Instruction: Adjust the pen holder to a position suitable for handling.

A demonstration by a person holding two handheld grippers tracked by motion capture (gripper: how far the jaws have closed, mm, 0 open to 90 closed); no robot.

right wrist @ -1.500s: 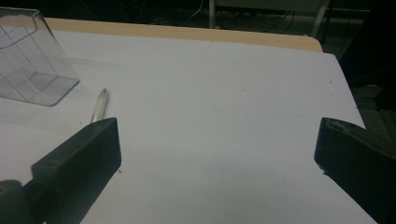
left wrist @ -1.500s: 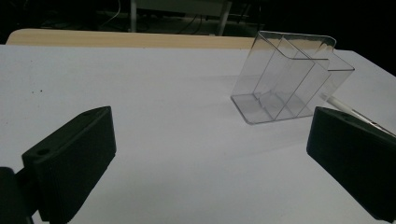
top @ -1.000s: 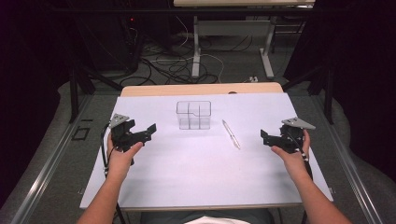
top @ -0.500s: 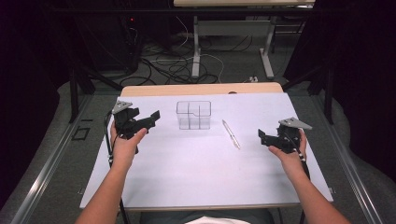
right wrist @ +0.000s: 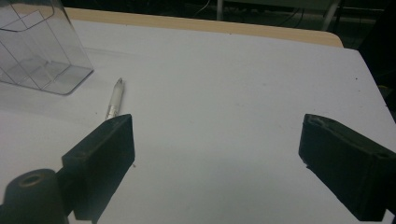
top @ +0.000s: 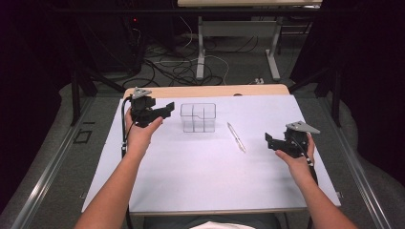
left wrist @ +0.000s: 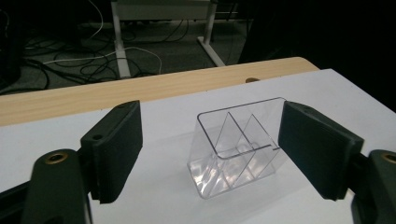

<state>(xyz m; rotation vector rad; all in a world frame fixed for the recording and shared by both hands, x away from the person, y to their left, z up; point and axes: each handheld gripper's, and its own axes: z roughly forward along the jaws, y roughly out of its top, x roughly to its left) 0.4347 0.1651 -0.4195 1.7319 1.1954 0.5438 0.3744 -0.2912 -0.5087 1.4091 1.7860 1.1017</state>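
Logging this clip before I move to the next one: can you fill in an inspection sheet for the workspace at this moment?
Surface: white sheet covering the table; a wooden strip is exposed along the far edge.
Job's things: clear plastic divided organizer, upright and empty; pen lying flat to its right, apart from it.
Clutter: nothing seen.
Grippers: left gripper raised beside the organizer, jaws open, aimed at it; right gripper low near the right edge, jaws open, holding nothing.
Cables: a cable trails from the left gripper; loose cables on the floor beyond.
Surroundings: dark room, another table's legs behind.
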